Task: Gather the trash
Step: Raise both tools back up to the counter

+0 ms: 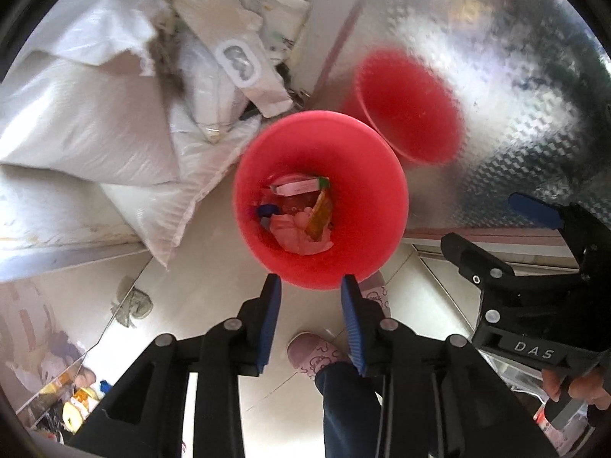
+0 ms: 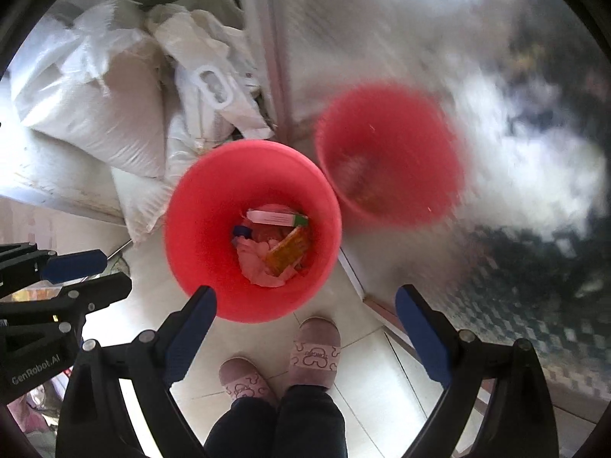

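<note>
Closest in, the person's two pink slippers stand side by side on the pale tiled floor, dark trouser legs above them. The left gripper hangs just over the near rim of the red bin, its blue pads a modest gap apart with nothing between them. The right gripper is spread far wider, jaws well apart and holding nothing, poised over the same near rim. Below both sits the red bin, standing on the floor right in front of the slippers. Down inside it, the trash: a pale pink carton with a green end, an orange wrapper, crumpled pink tissue and a blue scrap at the bottom. Just beyond the bin on the right, a shiny textured metal panel shows a blurred red reflection. Further back on the left, white woven sacks are heaped against the bin's far rim, a white bag with a handle cut-out lying on top.
</note>
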`<state>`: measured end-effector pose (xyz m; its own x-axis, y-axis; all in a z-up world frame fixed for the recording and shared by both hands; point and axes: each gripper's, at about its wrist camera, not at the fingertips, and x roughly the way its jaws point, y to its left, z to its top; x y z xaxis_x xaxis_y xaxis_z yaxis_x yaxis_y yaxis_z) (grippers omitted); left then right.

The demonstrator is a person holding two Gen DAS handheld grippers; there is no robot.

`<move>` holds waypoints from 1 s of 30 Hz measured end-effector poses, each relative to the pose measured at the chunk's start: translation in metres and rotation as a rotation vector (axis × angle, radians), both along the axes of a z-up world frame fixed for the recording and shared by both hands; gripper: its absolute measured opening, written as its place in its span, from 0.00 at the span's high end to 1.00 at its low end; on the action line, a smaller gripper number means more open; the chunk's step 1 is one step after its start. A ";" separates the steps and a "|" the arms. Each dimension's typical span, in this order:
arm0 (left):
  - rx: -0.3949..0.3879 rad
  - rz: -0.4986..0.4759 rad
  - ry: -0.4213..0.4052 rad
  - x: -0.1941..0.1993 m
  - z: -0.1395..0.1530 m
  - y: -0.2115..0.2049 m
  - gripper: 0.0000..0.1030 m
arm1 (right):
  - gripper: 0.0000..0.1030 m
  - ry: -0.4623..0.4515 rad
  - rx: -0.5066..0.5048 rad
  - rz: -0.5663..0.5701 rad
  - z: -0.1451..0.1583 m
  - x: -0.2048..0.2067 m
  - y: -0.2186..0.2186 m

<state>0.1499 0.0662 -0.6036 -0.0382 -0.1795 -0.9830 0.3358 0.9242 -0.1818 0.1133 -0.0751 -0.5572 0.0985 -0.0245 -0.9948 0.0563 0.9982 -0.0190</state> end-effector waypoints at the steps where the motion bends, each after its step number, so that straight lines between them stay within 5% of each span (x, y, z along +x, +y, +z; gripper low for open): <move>1: 0.003 0.008 -0.006 -0.001 0.007 0.004 0.71 | 0.09 -0.004 0.009 0.008 0.006 0.000 0.003; 13: 0.047 0.093 -0.102 -0.028 0.142 0.035 0.66 | 0.09 -0.069 0.060 0.078 0.125 -0.006 0.032; 27: -0.011 0.165 -0.238 -0.075 0.332 0.060 0.66 | 0.09 -0.183 0.074 0.155 0.302 -0.037 0.065; 30: -0.030 0.167 -0.280 -0.079 0.365 0.060 0.59 | 0.09 -0.229 0.070 0.165 0.332 -0.042 0.064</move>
<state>0.0710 0.1258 -0.2383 0.2656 -0.1893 -0.9453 0.2207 0.9664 -0.1315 0.0710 -0.0113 -0.2248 0.3176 0.0783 -0.9450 -0.1121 0.9927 0.0446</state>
